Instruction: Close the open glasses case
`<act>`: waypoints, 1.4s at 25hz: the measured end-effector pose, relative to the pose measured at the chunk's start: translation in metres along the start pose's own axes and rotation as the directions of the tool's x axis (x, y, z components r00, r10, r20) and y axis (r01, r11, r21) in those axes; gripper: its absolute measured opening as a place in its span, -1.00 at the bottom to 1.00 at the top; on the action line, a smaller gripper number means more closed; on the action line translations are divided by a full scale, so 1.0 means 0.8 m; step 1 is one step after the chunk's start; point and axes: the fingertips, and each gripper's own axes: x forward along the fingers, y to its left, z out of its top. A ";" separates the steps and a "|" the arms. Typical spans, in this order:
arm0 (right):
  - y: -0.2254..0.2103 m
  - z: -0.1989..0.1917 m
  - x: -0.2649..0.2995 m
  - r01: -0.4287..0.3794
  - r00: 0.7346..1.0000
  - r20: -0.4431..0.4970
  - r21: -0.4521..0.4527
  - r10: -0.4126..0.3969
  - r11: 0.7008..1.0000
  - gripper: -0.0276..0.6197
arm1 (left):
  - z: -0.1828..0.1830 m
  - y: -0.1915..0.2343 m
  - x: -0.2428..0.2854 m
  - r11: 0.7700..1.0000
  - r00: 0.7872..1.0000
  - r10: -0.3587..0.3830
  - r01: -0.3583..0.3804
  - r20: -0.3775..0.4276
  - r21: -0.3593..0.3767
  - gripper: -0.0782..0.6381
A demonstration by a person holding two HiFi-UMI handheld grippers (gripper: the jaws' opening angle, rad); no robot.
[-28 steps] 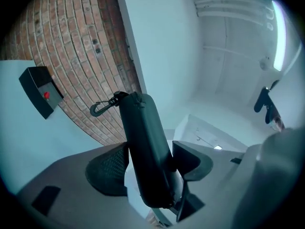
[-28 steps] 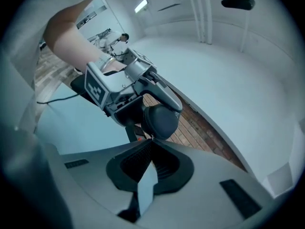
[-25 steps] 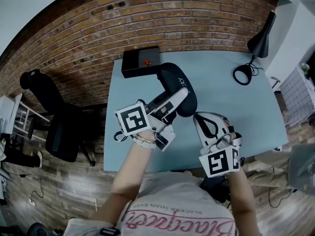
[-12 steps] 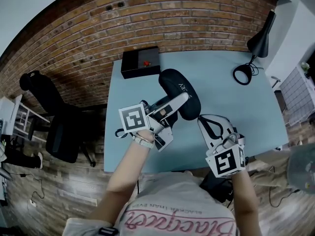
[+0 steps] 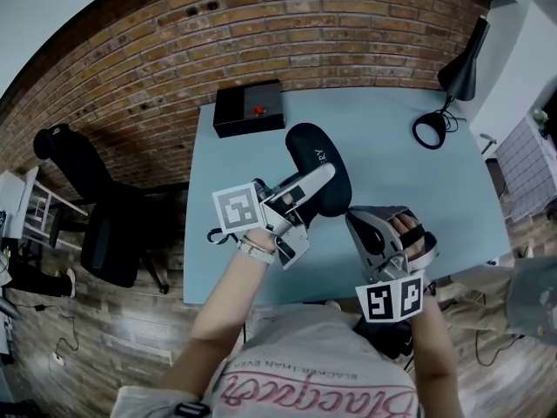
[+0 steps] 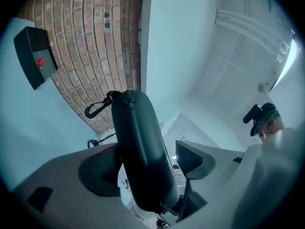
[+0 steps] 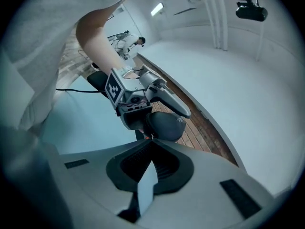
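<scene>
Now the left gripper is releasing, its jaws having just been opening around the case at mid-table. The right gripper, near-right, is keeping nothing, jaws together. The case is looking closed.

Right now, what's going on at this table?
A person stands at a blue table with a handheld tool in each hand. The black glasses case looks closed and lies between the jaws of the left tool. Those jaws have just been opening and now stand apart, with a gap showing on one side of the case. The right tool has its jaws together, pointing at the end of the case.
</scene>
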 end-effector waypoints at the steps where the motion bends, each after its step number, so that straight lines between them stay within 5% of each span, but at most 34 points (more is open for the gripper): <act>1: 0.003 0.002 -0.001 -0.007 1.000 0.007 -0.012 0.007 1.000 -0.86 | -0.001 0.001 0.000 1.000 1.000 0.008 -0.008 -0.006 0.007 0.18; 5: 0.001 0.002 -0.002 -0.039 0.999 0.032 0.109 0.036 0.993 -0.87 | 0.000 -0.002 -0.002 1.000 1.000 0.001 -0.001 0.002 0.012 0.01; 8: -0.013 -0.006 -0.005 -0.045 0.998 0.046 0.294 0.033 0.955 -0.86 | 0.001 -0.006 -0.001 1.000 1.000 -0.019 0.019 -0.014 -0.003 -0.05; 11: -0.024 -0.007 -0.009 -0.079 0.996 0.078 0.385 0.053 0.920 -0.86 | -0.001 -0.014 -0.001 0.998 0.998 -0.055 0.055 -0.043 -0.011 -0.08; 21: -0.037 -0.008 -0.011 -0.101 0.992 0.109 0.452 0.058 0.886 -0.86 | -0.013 -0.024 -0.002 0.997 0.988 -0.070 0.075 -0.135 0.035 -0.09; 30: -0.042 -0.017 -0.005 -0.179 0.983 0.145 0.562 0.117 0.808 -0.86 | -0.032 -0.014 -0.002 0.992 0.970 0.002 0.030 -0.245 0.126 -0.09; 35: -0.043 -0.021 -0.003 -0.200 0.979 0.145 0.560 0.142 0.804 -0.86 | -0.043 -0.012 -0.002 0.983 0.954 0.035 0.020 -0.297 0.182 -0.09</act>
